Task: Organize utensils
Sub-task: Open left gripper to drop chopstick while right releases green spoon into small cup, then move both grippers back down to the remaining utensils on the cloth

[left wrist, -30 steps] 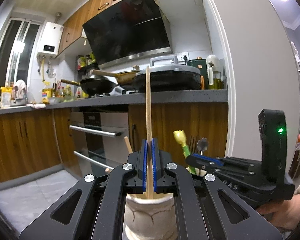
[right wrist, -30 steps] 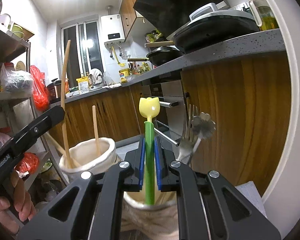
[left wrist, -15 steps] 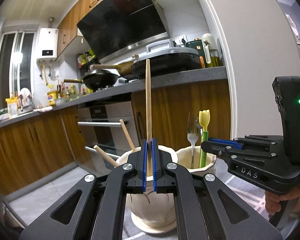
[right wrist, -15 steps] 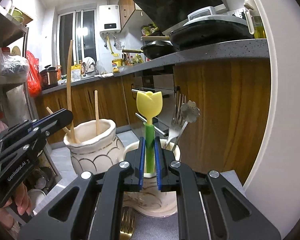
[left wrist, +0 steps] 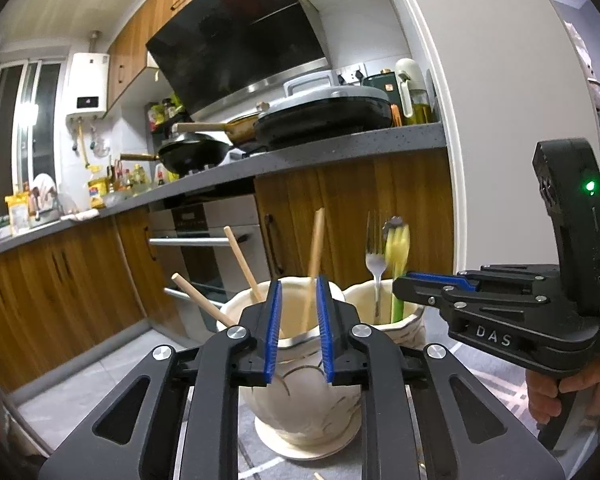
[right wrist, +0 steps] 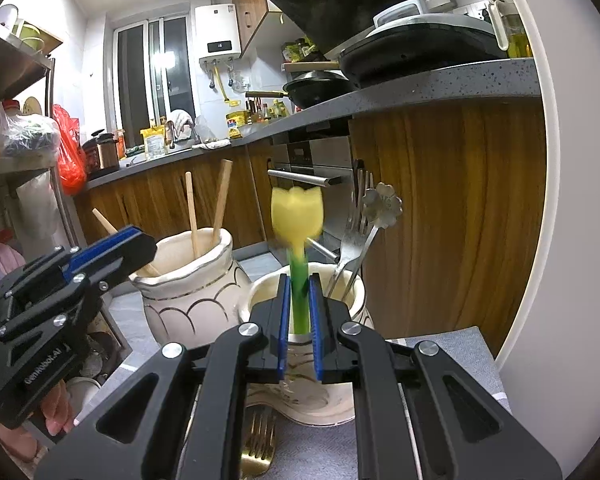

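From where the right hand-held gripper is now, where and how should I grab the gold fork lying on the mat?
Only the gold fork's tines show, lying flat before the right pot; the handle runs toward the camera, hidden beneath the right hand-held gripper. Best guess: pull back, come from above, and pinch the neck behind the tines across its narrow width, clear of the pot.

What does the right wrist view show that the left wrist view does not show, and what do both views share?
Only the right wrist view shows a gold fork lying in front of the right pot, and a red bag by the shelves. Only the left wrist view shows the hand holding the right gripper. Both show the left pot with wooden sticks, the tulip-topped utensil, a silver fork and the counter.
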`<state>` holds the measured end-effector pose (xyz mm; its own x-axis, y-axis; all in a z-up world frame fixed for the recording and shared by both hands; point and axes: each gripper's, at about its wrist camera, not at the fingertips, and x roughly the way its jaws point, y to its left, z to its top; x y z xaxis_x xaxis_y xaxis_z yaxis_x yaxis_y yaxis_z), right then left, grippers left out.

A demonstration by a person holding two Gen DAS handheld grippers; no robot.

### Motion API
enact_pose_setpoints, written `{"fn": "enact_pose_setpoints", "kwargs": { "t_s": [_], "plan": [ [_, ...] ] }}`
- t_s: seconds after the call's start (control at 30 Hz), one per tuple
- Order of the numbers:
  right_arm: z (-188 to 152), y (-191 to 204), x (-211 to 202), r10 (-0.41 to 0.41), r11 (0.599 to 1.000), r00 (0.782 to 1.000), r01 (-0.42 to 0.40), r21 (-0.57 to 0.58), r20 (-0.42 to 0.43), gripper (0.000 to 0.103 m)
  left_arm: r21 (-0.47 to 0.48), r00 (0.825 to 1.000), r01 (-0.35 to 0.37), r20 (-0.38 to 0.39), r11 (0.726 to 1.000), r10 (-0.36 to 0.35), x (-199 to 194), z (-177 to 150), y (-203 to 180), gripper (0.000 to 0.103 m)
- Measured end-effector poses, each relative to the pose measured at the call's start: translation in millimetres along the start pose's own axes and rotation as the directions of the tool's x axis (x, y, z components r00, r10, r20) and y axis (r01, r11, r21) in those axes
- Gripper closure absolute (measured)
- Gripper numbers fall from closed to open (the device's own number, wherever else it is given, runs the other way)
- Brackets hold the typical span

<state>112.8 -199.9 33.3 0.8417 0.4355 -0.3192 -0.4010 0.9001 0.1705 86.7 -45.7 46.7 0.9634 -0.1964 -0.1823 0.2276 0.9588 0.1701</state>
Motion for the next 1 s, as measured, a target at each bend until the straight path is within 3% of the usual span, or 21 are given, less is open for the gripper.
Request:
{"fn": "enact_pose_setpoints", "kwargs": {
  "t_s": [0.07,0.17,0.3,0.43,0.57,0.7,1.0],
  "plan": [
    [1,0,-3,0.001,1.0,1.0,-0.001,0.011,0.006,0.075,-0.004,1.0,0.002,0.012,1.0,-0.002,-4,1,0,0.078],
    [1,-2,-11,-0.009,1.0,1.0,0.009,0.016,0.019,0.072,-0.004,0.999,0.0,0.038,1.0,0.0,-13,4,-1,0.065],
    [-2,-10,-24,-0.018,0.998,0.999,0.015,0.055,0.038,0.054,-0.015,0.997,0.005,0.074,1.0,-0.003,-27,6,-2,0.053],
    [-9,-16,-36,-0.025,0.994,0.999,0.02,0.105,0.044,0.043,-0.042,0.995,0.002,0.099,0.999,0.002,-40,9,0,0.035],
    [-16,-16,-45,-0.03,0.992,0.999,0.024,0.122,0.044,0.025,-0.085,0.994,0.011,0.112,0.996,-0.001,-53,8,3,0.016],
    [-24,-15,-56,-0.04,0.989,0.998,0.032,0.144,0.055,0.007,-0.115,0.995,0.009,0.102,0.993,0.003,-65,1,5,0.011],
    [-38,-9,-66,-0.074,0.987,0.995,0.064,0.147,0.061,0.005,-0.158,1.0,-0.012,0.021,0.987,0.015,-80,-25,14,0.007]
  ]
}}
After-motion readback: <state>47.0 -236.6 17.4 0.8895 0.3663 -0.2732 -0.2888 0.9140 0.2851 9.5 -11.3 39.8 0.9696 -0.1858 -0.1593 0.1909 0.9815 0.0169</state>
